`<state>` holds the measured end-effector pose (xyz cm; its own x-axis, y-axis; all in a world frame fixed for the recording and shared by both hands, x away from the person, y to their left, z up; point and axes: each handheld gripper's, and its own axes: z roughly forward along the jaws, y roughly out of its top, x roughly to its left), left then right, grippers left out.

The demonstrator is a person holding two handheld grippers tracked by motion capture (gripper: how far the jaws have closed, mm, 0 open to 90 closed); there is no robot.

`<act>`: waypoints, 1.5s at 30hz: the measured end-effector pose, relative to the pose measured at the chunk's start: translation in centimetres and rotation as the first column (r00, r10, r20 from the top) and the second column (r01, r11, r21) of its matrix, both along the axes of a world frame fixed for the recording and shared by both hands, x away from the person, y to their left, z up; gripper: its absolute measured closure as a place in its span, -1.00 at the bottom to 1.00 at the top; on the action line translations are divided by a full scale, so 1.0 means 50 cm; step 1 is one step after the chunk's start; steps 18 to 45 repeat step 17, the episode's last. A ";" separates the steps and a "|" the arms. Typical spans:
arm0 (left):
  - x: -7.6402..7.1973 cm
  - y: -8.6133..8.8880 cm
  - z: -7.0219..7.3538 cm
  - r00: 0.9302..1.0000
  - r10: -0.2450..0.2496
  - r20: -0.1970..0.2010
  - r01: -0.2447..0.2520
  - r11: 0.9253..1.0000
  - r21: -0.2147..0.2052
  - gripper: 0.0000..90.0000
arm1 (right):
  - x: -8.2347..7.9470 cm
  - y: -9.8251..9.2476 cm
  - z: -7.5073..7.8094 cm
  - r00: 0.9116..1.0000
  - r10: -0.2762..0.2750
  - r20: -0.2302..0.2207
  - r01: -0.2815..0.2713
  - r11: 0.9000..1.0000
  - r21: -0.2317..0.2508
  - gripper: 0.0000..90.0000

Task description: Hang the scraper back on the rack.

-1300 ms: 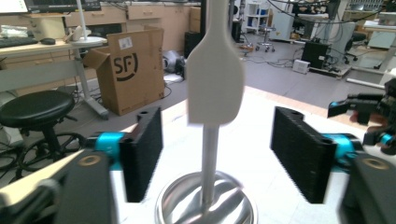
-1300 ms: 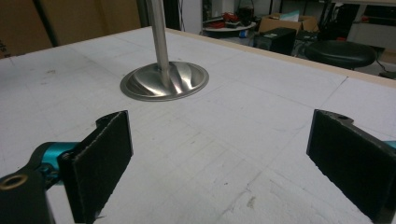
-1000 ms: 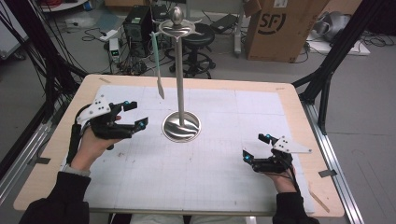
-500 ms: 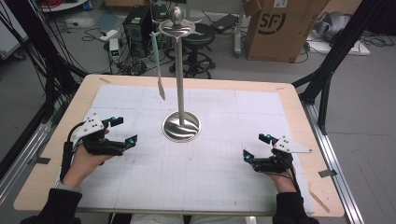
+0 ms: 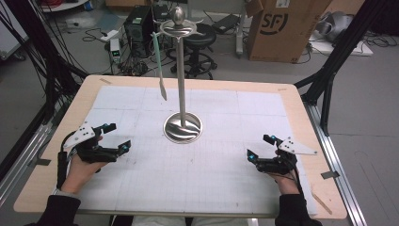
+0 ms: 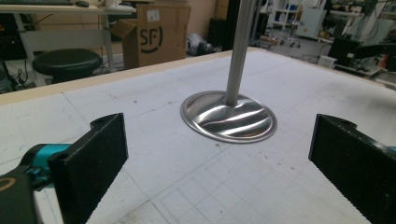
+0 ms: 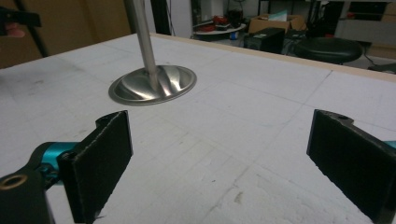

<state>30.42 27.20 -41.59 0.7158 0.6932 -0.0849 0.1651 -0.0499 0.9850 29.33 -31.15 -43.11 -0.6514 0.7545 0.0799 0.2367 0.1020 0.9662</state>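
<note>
Grey floor (image 5: 371,141) beyond the far table edge: cardboard box (image 5: 277,28) far right, black stool (image 5: 202,44) centre, computer tower (image 5: 139,26) and loose cables (image 5: 89,35) far left.

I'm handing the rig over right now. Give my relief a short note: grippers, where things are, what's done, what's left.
Left gripper: open, nothing between the jaws, low over the mat at the left; its jaws have just been opening.
Right gripper: open, empty, low at the right.
Metal stand: upright mid-table, a utensil hanging from its top ring.
Done: utensil is hung, it seems.
Left: nothing else lies on the mat.
</note>
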 end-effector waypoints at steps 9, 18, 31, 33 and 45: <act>-0.003 0.021 -0.020 0.998 0.063 -0.021 -0.063 0.998 0.000 -0.89 | -0.003 -0.026 0.005 0.998 -0.051 0.034 0.047 0.994 0.095 -0.99; 0.003 0.015 -0.028 0.997 0.069 -0.037 -0.068 0.998 0.009 -0.89 | -0.003 -0.031 0.001 0.998 -0.061 0.034 0.057 0.993 0.107 -0.99; 0.003 0.015 -0.028 0.997 0.069 -0.037 -0.068 0.998 0.009 -0.89 | -0.003 -0.031 0.001 0.998 -0.061 0.034 0.057 0.993 0.107 -0.99; 0.003 0.015 -0.028 0.997 0.069 -0.037 -0.068 0.998 0.009 -0.89 | -0.003 -0.031 0.001 0.998 -0.061 0.034 0.057 0.993 0.107 -0.99; 0.003 0.015 -0.028 0.997 0.069 -0.037 -0.068 0.998 0.009 -0.89 | -0.003 -0.031 0.001 0.998 -0.061 0.034 0.057 0.993 0.107 -0.99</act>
